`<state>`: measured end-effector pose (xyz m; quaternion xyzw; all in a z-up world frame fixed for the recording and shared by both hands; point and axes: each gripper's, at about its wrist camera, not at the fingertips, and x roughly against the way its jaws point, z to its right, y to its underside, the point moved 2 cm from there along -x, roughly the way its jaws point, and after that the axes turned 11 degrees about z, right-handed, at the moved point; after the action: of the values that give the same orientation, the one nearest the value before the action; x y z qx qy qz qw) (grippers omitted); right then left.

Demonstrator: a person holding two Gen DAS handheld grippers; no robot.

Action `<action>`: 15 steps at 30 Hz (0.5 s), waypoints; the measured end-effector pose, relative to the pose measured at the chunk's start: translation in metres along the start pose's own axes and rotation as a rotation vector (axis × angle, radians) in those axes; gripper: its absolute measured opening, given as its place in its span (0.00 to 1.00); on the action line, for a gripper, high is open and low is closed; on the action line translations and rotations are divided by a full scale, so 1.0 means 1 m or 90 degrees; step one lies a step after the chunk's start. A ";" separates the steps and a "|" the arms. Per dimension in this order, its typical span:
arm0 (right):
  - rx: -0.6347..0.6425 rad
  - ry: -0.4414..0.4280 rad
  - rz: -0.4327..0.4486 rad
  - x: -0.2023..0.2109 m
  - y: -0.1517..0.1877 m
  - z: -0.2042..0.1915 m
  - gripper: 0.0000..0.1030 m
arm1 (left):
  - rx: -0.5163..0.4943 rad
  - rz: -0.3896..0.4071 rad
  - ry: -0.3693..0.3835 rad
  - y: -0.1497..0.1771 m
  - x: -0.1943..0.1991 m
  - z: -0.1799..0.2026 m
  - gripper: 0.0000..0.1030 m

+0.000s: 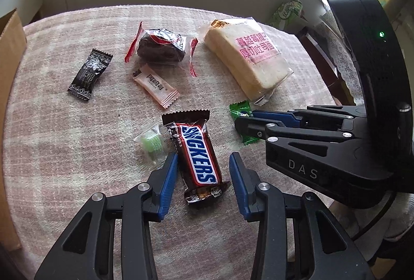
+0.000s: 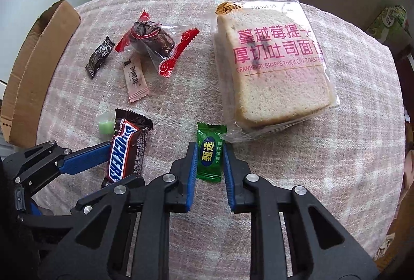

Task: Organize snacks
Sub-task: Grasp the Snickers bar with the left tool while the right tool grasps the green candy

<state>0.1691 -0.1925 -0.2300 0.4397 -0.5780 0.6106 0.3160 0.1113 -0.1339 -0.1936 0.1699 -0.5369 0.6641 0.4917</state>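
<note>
Both grippers straddle snacks on the checked cloth (image 1: pixel 77 150): left gripper (image 1: pixel 203 162) spread around the Snickers bar (image 1: pixel 198 158), right gripper (image 2: pixel 209 154) nipping the green candy (image 2: pixel 210 153) at bread pack's (image 2: pixel 274 68) seven o'clock; close squarely across wrapper middles before lifting.

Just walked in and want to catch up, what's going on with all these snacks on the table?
A person is sorting snacks with two handheld grippers. The left gripper straddles a Snickers bar with its jaws open, one pad against the wrapper and the other clear. The right gripper has its pads against a green wrapped candy. Both snacks lie on the pink checked tablecloth. A packaged toast loaf, smaller sweets and a cardboard box sit untouched.
</note>
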 end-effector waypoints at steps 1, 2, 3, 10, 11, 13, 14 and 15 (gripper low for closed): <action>0.001 -0.001 0.000 -0.001 -0.001 -0.002 0.19 | -0.005 -0.001 -0.004 0.001 -0.001 0.000 0.32; 0.003 0.000 0.001 -0.001 -0.001 -0.001 0.19 | -0.007 0.001 -0.007 0.001 -0.002 0.001 0.30; 0.006 0.001 0.003 0.002 0.001 0.002 0.19 | -0.007 0.003 -0.007 0.000 -0.007 0.004 0.30; -0.005 -0.006 0.015 0.011 0.007 0.007 0.18 | -0.014 0.015 -0.002 -0.002 -0.009 0.003 0.27; -0.007 -0.009 0.017 0.014 0.008 0.008 0.18 | -0.011 0.017 0.001 -0.001 -0.008 0.002 0.26; -0.012 -0.014 0.020 0.018 0.010 0.011 0.18 | -0.007 0.019 0.005 0.000 -0.003 0.000 0.26; -0.013 -0.015 0.021 0.019 0.011 0.011 0.17 | -0.005 0.019 0.007 0.000 -0.002 0.000 0.26; -0.015 -0.016 0.022 0.023 0.011 0.013 0.16 | -0.004 0.020 0.008 0.000 0.000 0.000 0.26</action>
<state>0.1520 -0.2098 -0.2152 0.4331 -0.5969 0.6035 0.3033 0.1115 -0.1339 -0.1940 0.1560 -0.5385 0.6713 0.4849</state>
